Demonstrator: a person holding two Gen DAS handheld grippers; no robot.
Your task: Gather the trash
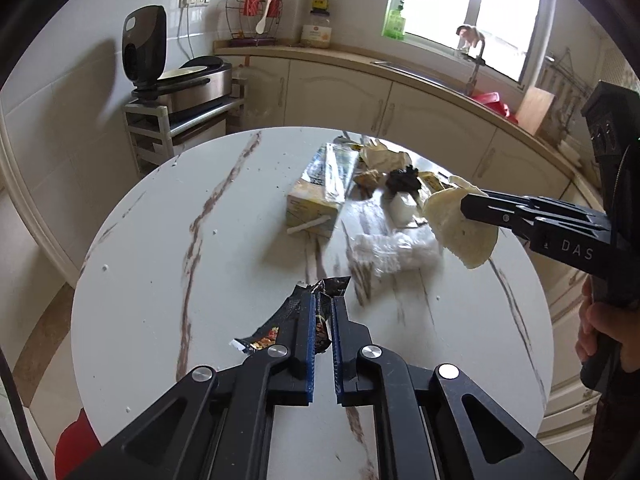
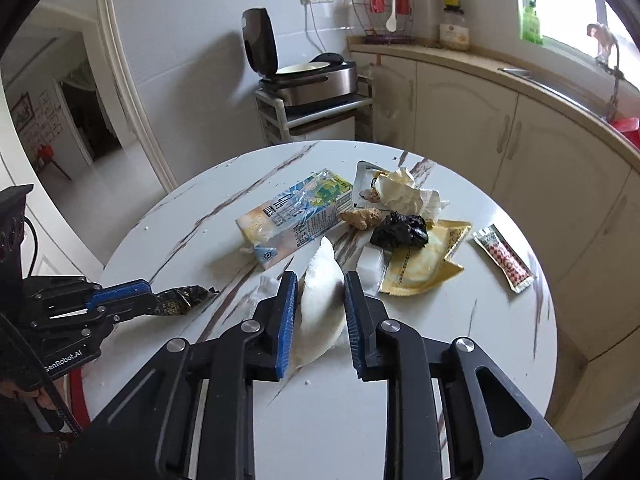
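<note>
**Both hand-held grippers loaded above the round table**

The left hand-held gripper (image 1: pixel 323 308) is closed narrow on a dark crumpled snack wrapper (image 1: pixel 298 322), held clear of the table (image 1: pixel 160 240) above its near-left edge. The right hand-held gripper (image 2: pixel 320 292) clamps a pale, curved peel piece (image 2: pixel 320 312) between its blue pads, raised over the middle of the table.

Remaining trash lies grouped toward the far-right part of the table:
- drink carton (image 2: pixel 292 216) lying on its side, nearest the centre;
- crumpled white tissue (image 1: pixel 394 252) just in front of it;
- black crumpled bag (image 2: pixel 400 232) resting on a yellow pouch (image 2: pixel 424 264);
- crumpled paper (image 2: pixel 404 192) near the far edge;
- red-and-white sachet (image 2: pixel 504 258) near the right edge, apart from the rest.
</note>
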